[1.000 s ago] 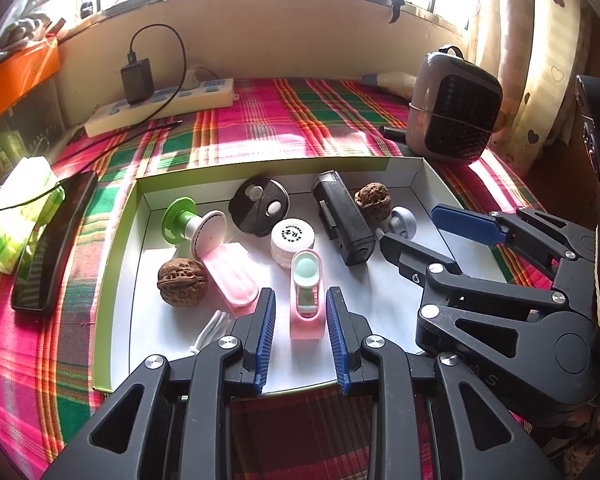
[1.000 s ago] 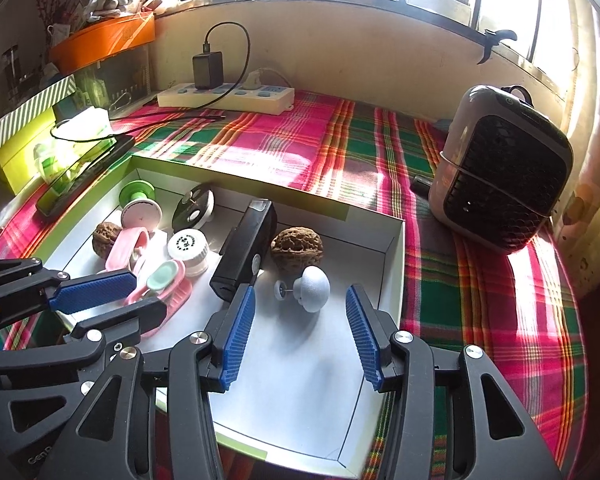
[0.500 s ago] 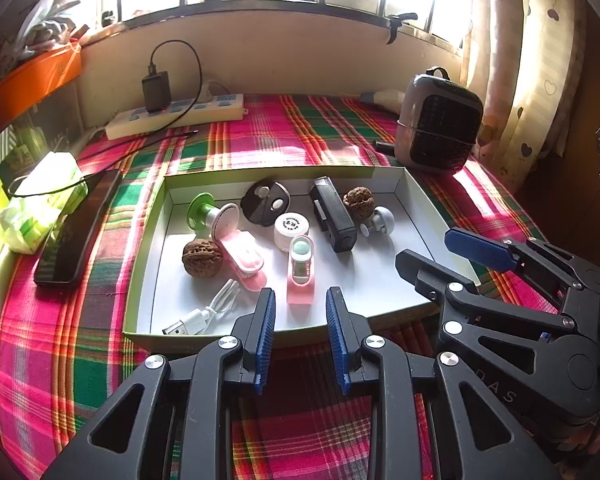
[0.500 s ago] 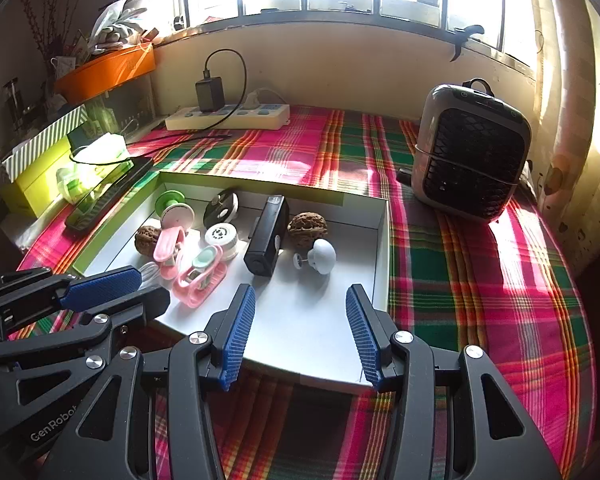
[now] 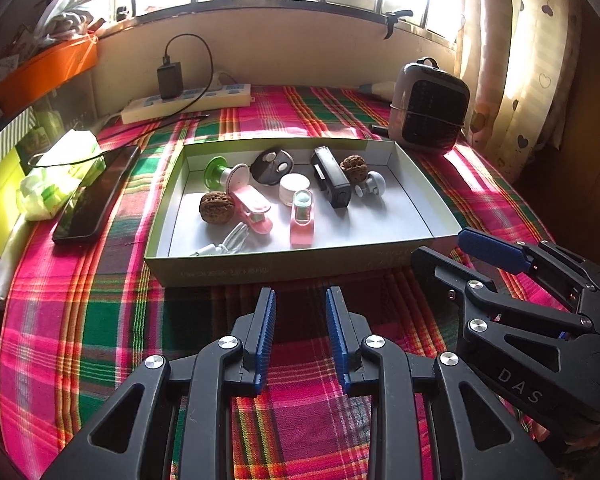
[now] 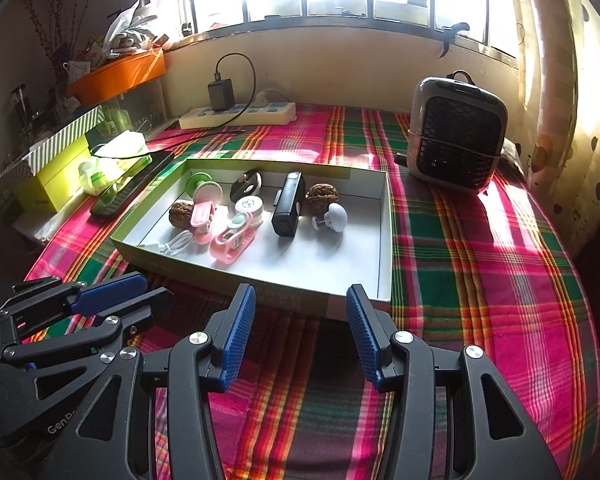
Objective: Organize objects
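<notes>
Both grippers have pulled back toward the near edge of the table since a second ago: then their fingers reached over the tray floor, now they hang over bare plaid cloth short of the tray's near wall. The left gripper (image 5: 300, 334) points straight at the tray (image 5: 260, 270), level and low, its blue pads parted by a narrow gap with nothing between them. The right gripper (image 6: 300, 334) sits just beside it on the right, angled slightly leftward across the tablecloth (image 6: 480, 264), its jaws spread wider and likewise empty (from the left camera it shows side-on at the right edge, one finger above the other).

All the task's things lie inside the tray. Along the far wall stand a green-and-white spool (image 5: 224, 172), a black round disc (image 5: 271, 166) and a black rectangular device (image 5: 331, 182) lying lengthwise. A walnut (image 5: 354, 168) rests to the right of the device, with a white mushroom-shaped knob (image 5: 372, 186) just in front of it. Nearer the middle are a white round case (image 5: 294, 188), a pink clip with a mint top (image 5: 302, 218) and a second pink clip (image 5: 252, 210), which touches another walnut (image 5: 216, 208) on its left. A coiled white cable (image 5: 224, 242) lies by the near wall.

Outside the tray, a small heater (image 6: 456, 134) stands at the far right, a power strip (image 6: 240, 114) lies along the far wall, and a dark phone (image 5: 94, 196) rests to the left.
</notes>
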A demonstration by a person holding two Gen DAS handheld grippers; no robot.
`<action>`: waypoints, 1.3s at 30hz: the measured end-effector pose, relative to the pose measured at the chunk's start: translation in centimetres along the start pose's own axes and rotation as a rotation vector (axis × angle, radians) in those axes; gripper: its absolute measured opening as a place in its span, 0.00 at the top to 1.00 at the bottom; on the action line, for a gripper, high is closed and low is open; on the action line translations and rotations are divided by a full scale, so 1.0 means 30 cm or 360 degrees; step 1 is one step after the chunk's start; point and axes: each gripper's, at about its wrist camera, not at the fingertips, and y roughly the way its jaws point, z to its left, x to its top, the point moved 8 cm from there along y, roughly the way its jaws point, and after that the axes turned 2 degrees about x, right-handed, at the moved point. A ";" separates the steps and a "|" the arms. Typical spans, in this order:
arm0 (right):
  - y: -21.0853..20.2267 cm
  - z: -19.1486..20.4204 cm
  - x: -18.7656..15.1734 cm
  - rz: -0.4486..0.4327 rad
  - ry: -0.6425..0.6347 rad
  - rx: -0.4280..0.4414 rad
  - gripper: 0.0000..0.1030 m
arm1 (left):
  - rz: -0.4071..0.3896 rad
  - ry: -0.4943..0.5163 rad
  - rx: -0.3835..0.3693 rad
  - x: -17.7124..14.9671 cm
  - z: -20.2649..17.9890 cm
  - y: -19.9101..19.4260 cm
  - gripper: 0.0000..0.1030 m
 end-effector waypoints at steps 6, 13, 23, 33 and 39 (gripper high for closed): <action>0.008 0.020 -0.076 0.0068 0.0000 0.0003 0.53 | 0.0050 -0.0021 0.0041 -0.058 0.020 0.010 0.77; 0.014 0.010 -0.130 0.0119 0.0014 -0.0024 0.53 | 0.0090 -0.0031 0.0065 -0.110 0.025 0.024 0.77; 0.013 0.008 -0.178 0.0163 0.0030 -0.0061 0.52 | 0.0076 -0.0026 0.0112 -0.136 0.018 0.024 0.76; -0.004 -0.005 -0.200 0.0174 0.0042 -0.0116 0.43 | 0.0041 -0.0007 0.0160 -0.154 -0.003 0.013 0.69; -0.004 -0.016 -0.201 0.0178 0.0060 -0.0129 0.39 | 0.0040 -0.0009 0.0163 -0.156 -0.001 0.012 0.68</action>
